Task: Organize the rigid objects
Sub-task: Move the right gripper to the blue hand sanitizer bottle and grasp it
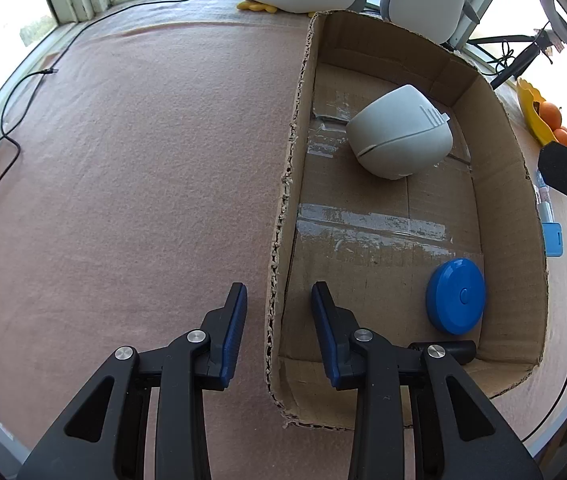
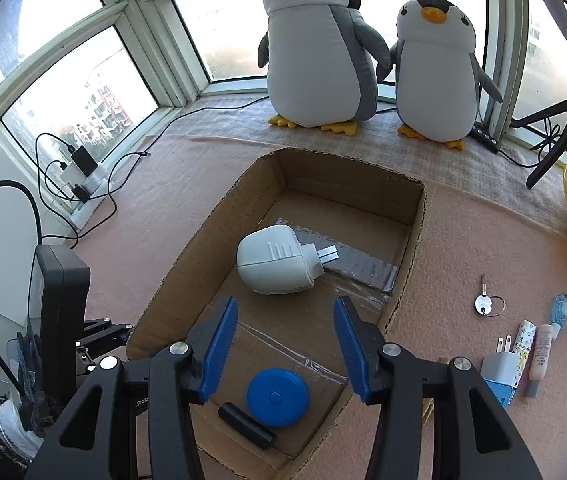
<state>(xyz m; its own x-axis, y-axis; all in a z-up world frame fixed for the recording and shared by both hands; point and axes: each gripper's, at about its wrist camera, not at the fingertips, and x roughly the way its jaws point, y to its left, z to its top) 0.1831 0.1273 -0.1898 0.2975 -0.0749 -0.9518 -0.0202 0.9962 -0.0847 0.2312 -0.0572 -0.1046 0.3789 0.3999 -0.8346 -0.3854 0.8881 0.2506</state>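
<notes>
The pink-covered tabletop (image 1: 123, 200) is spreading out to the left of the left gripper (image 1: 277, 292). That gripper's jaws are standing released, a little apart, and are straddling the left wall of the open cardboard box (image 1: 515, 184). One jaw is hanging outside over the cloth and the other inside over the box floor. The torn wall edge is running between them, and neither pad is touching it.

The right gripper (image 2: 285, 304) is pointing down into the same box, its jaws spread and grasping nothing. Two plush penguins (image 2: 315, 48) are standing far beyond these jaws, past the box's far end.

Inside the box, the white plug-in device (image 2: 275, 260) is lying on its side just ahead of the right jaws' tips, its prongs pointing right. From the left jaws it is lying well ahead and to the right.

The blue disc (image 2: 277, 397) is resting on the box floor below the gap between the right jaws, nearer the camera than their tips. From the left jaws it is lying off to the right. The black cylinder (image 2: 246, 425) is lying just beside the disc, closer still to the camera.

Outside the box, to the right of the right jaws, a white charger (image 2: 499, 364), two small tubes (image 2: 539, 356) and a key (image 2: 483, 302) are lying on the cloth.
</notes>
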